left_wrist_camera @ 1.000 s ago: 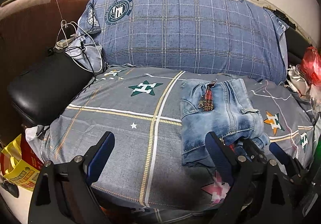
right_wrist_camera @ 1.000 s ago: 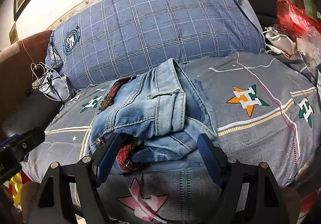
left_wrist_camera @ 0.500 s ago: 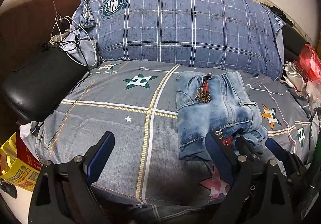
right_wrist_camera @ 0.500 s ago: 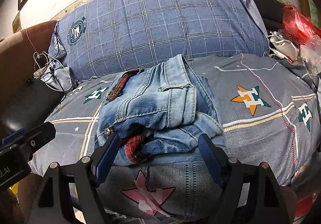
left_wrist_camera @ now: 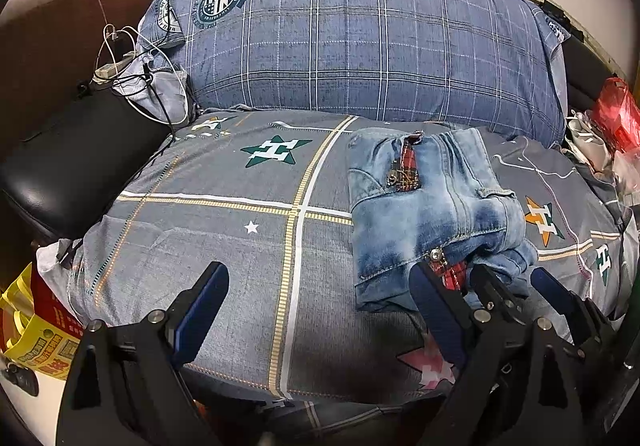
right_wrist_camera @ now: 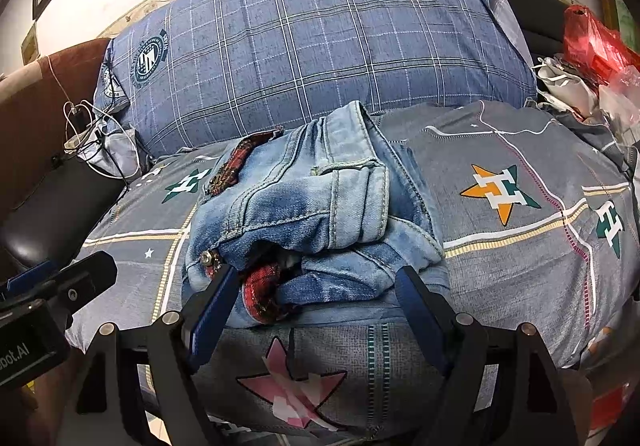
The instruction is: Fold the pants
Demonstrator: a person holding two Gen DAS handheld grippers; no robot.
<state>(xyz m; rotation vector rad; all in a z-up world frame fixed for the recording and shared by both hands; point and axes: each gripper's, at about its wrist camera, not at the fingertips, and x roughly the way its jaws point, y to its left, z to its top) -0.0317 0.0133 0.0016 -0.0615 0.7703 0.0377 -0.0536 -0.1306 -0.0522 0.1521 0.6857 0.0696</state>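
pants [right_wrist_camera: 304, 222] folded bundle, centre frame on quilt [right_wrist_camera: 520, 246] | left gripper [left_wrist_camera: 316, 310] wide open, empty | right gripper [right_wrist_camera: 312, 310] wide open, empty, straddling near edge | tip: tuck loose waistband, press flat, avoid snagging layers

blue plaid pillow [left_wrist_camera: 360, 38] | grey star quilt [left_wrist_camera: 224, 230] | white cables [left_wrist_camera: 132, 58] | red bag [right_wrist_camera: 596, 46]

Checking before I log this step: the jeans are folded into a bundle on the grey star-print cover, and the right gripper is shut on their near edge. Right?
Not quite. The right gripper is open, its fingers spread either side of the jeans' near edge, as the right wrist view shows. The jeans are folded into a bundle on the grey star-print cover.
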